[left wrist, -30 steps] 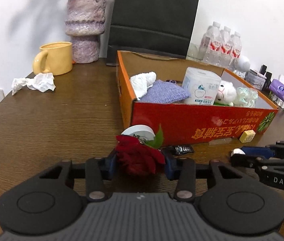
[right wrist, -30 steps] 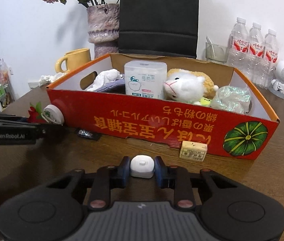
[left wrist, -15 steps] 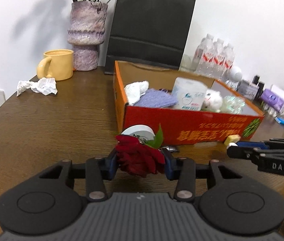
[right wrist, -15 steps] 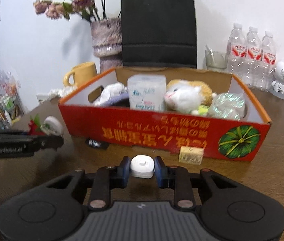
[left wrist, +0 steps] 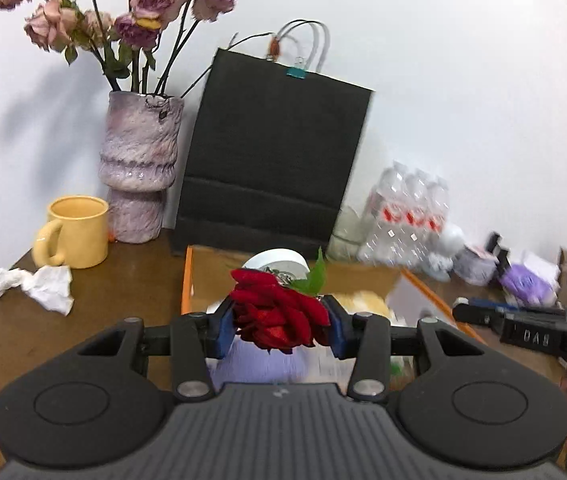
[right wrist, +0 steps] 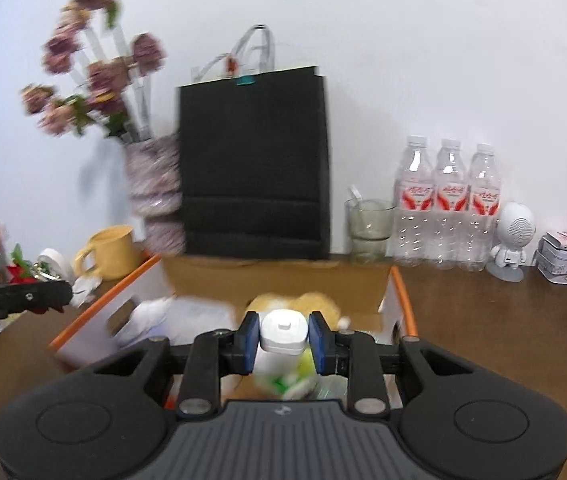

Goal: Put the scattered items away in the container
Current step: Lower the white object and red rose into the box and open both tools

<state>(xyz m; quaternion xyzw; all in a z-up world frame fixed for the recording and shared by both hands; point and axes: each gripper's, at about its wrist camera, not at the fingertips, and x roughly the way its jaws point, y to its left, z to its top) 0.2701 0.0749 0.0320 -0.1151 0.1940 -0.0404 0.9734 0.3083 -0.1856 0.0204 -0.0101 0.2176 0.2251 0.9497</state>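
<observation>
My left gripper is shut on a red rose with a green leaf and a white roll hanging from it. It hovers over the left end of the orange cardboard box. My right gripper is shut on a small white plastic piece, held above the box, over the plush toy and white cloth inside. Each gripper shows at the edge of the other's view: the right one, the left one.
Behind the box stand a black paper bag, a vase of dried roses, a yellow mug and several water bottles. Crumpled tissue lies on the wooden table. A glass, a white figurine and a tin sit at the right.
Both grippers rose from the table in front of the box and moved forward over its inside, still holding the rose and the white piece. The box front has dropped out of view.
</observation>
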